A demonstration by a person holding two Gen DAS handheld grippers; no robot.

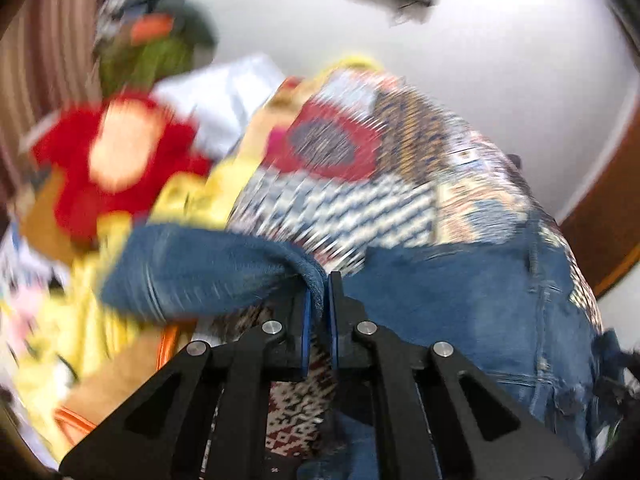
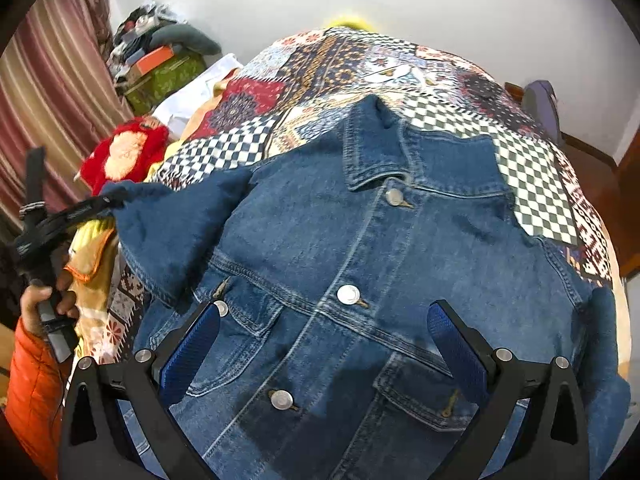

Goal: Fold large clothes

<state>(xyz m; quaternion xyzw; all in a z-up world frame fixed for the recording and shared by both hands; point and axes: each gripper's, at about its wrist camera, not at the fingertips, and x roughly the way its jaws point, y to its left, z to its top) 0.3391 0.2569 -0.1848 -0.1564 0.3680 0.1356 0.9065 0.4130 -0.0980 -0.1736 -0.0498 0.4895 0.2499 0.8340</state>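
My right gripper [image 2: 320, 344] hovers just over the front of the denim jacket [image 2: 360, 280], its blue pads spread wide apart with nothing between them, one over each chest pocket. The jacket lies front up on the bed, buttoned, with its placket running away from me: hem nearest, collar [image 2: 380, 148] at the far end, so its long axis points toward the far wall. Its metal buttons [image 2: 349, 294] line up along that axis; any stamping on them is too small for me to read, and I see no label or writing on the cloth.

My left gripper [image 1: 322, 312] is clamped on a fold of the jacket's sleeve [image 1: 208, 268], pads pressed together on the denim, and the sleeve is lifted off to the jacket's left side. In the right wrist view my left hand [image 2: 48, 300] grips that tool's handle, orange sleeve [image 2: 32, 392] below it.

Under the jacket spreads a patchwork bedspread [image 2: 320, 80]. Beyond its left edge sits a red plush toy [image 2: 128, 152], then a pile of clothes and boxes [image 2: 160, 56] against the striped curtain [image 2: 52, 92].
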